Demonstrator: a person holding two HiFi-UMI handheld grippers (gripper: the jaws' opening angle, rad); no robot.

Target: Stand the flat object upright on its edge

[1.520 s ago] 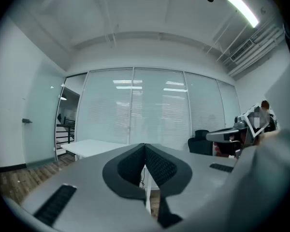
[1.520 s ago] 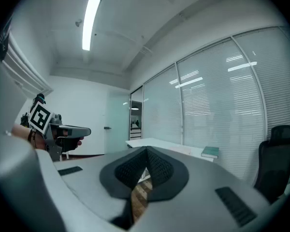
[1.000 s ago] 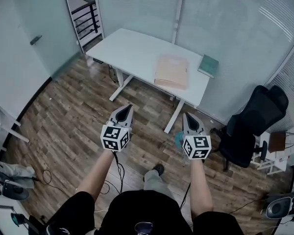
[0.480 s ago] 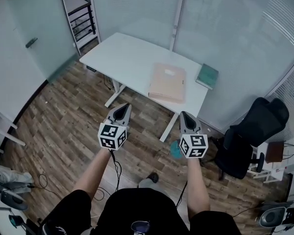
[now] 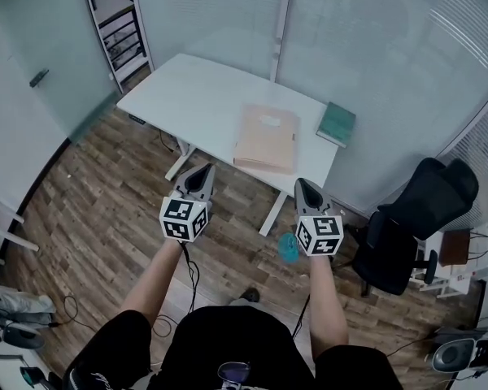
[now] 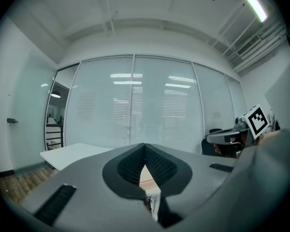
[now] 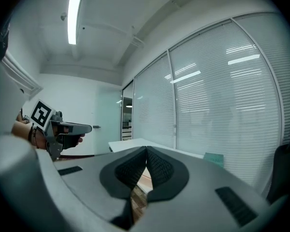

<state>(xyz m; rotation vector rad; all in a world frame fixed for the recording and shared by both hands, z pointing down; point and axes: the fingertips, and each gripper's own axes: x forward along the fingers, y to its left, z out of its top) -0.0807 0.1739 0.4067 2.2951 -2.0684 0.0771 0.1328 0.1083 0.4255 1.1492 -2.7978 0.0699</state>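
Left gripper view: the left gripper has its two dark ribbed pads pressed together at the tips, with nothing between them. Through the narrow slot below the tips a strip of pale beige shows. Beyond the jaws lie the near edge of a white table and a wall of glass with blinds.

In the right gripper view, the right gripper also has its jaws together, tip against tip, and holds nothing. Wood floor shows through the slot beneath the tips.

From the head view, both grippers are held out side by side, well apart from each other and short of the table, over the wood floor. Neither touches anything. The flat object, a beige folder, lies flat on the tabletop near the table's near edge, ahead of both grippers and between their lines of aim. It is somewhat closer to the right gripper's side. A green book lies flat just beyond the folder's right side, at the table's corner, apart from the folder. A black office chair stands on the floor to the right of the right gripper.
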